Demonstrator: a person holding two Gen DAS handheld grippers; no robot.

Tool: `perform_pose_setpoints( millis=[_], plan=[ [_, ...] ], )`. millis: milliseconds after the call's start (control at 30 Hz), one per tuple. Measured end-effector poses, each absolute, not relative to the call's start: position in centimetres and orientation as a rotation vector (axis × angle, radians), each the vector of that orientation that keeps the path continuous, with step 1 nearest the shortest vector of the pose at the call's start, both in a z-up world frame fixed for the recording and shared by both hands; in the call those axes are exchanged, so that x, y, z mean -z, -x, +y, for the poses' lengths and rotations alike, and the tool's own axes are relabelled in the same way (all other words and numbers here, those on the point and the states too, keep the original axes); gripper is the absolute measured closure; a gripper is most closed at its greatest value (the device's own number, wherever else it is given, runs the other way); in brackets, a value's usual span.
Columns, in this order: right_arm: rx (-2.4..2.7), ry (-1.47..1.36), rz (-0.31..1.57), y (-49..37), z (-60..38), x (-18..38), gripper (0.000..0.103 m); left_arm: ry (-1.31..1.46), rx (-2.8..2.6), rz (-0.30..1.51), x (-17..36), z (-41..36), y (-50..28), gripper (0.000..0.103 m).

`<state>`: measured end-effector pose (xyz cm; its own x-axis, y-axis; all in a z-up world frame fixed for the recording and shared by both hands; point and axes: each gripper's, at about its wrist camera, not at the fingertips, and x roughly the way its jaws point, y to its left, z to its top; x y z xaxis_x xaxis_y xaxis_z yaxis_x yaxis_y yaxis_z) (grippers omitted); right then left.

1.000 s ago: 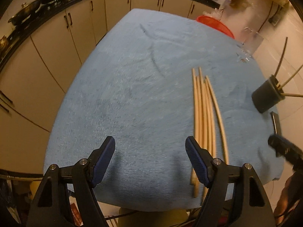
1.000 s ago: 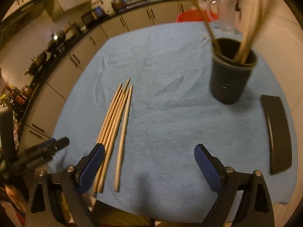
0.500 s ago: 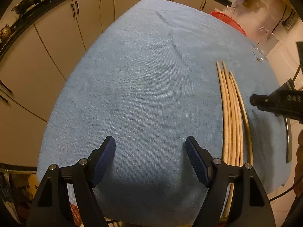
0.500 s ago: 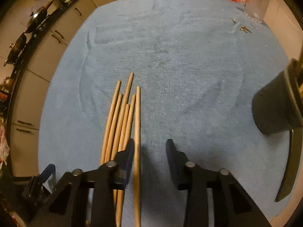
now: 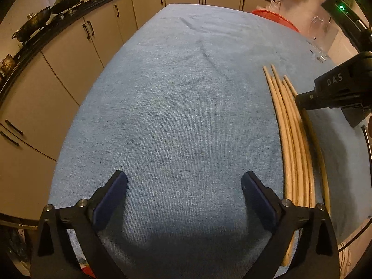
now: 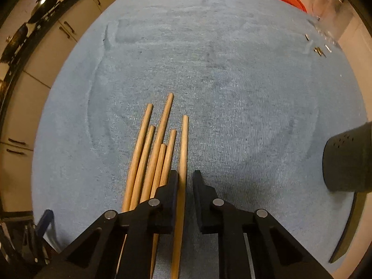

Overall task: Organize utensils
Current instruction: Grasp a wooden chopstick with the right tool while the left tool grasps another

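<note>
Right claw [image 6: 185, 181] is down on the blue cloth [image 6: 232, 93], jaws nearly closed around one wooden chopstick [image 6: 184, 144], the rightmost of the bunch. Left pad looks to be touching it; a thin gap shows on the right pad side, so it's narrowed onto the stick but not clearly clamped yet. Stick still lies flat on the cloth.

The stick's long axis runs near-to-far, straight out along the claw's fingers, tip pointing away from the claw. So the jaws close across its width, which is the right way to take it.

The other chopsticks [image 6: 151, 158] lie just left of it, five or so, packed side by side, same near-far direction. Left finger sits between the chosen stick and its neighbour, very tight.

Dark cup [image 6: 348, 158] stands well off to the right, likely the holder the stick goes into. A flat dark strip [image 6: 346, 230] lies near it, can't tell what.

Left claw [image 5: 184, 186] is wide open, holding nothing, over bare cloth, with the bunch to its right. Right claw is clearly the nearer one for this pick.

Risk, as I judge it: the neighbour stick gets dragged up too.
</note>
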<state>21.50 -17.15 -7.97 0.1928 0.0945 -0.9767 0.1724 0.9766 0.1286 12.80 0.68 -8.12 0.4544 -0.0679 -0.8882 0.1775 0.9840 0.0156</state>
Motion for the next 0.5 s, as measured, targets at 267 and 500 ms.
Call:
perform_pose_setpoints(
  millis=[267, 500],
  plan=[
    [0.043, -0.222, 1.342, -20.2, -18.9, 8.0, 0.096, -0.117, 0.153, 1.1, 8.2, 0.5, -13.2, 0.0],
    [0.002, -0.338, 1.265, -17.0, -21.4, 7.3, 0.096, -0.101, 0.192, 1.154, 8.0, 0.3, -14.4, 0.0]
  ],
)
